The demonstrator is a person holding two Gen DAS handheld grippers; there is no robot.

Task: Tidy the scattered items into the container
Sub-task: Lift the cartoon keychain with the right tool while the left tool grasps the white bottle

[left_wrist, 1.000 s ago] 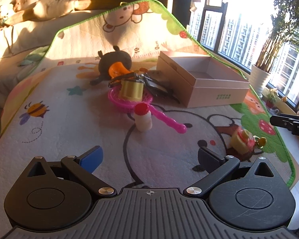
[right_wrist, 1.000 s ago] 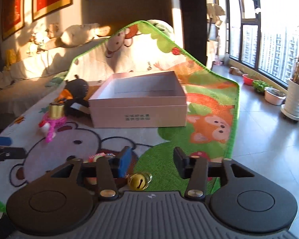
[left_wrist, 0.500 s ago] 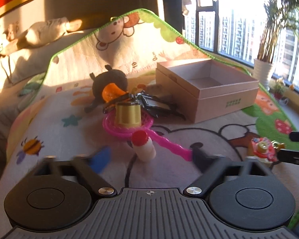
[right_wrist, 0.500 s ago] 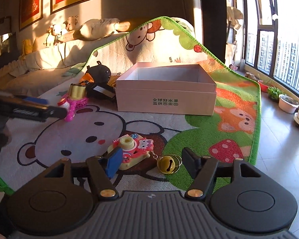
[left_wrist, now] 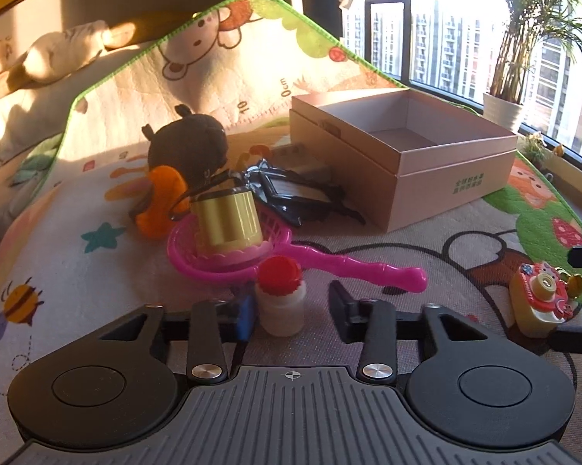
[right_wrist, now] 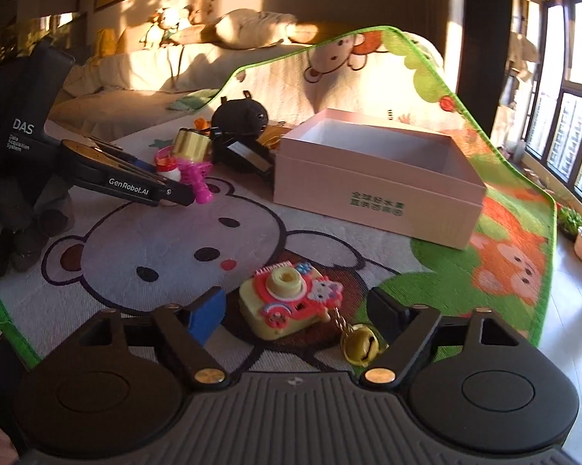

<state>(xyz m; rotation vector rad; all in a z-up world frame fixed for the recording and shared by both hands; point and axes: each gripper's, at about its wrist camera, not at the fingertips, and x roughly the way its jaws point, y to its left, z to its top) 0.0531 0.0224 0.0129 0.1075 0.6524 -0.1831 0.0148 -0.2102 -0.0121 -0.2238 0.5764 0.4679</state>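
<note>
Small bottle [left_wrist: 279,302] between closing left gripper [left_wrist: 292,310], touching blue pad

On the play mat [left_wrist: 97,263], the small bottle [left_wrist: 279,306] stood between the fingers of my left hand-held gripper [left_wrist: 291,310], touching the left one, as the jaws were closing. Just behind it lay the toy racket [left_wrist: 291,259], with the cylinder [left_wrist: 229,219] sitting on its head. Behind those was the plush toy [left_wrist: 190,143]; to their right stood the open box [left_wrist: 407,155]. The toy camera [right_wrist: 287,302] lay between the opening fingers of my right hand-held gripper [right_wrist: 294,310], its bell [right_wrist: 358,345] beside the right finger.
</note>
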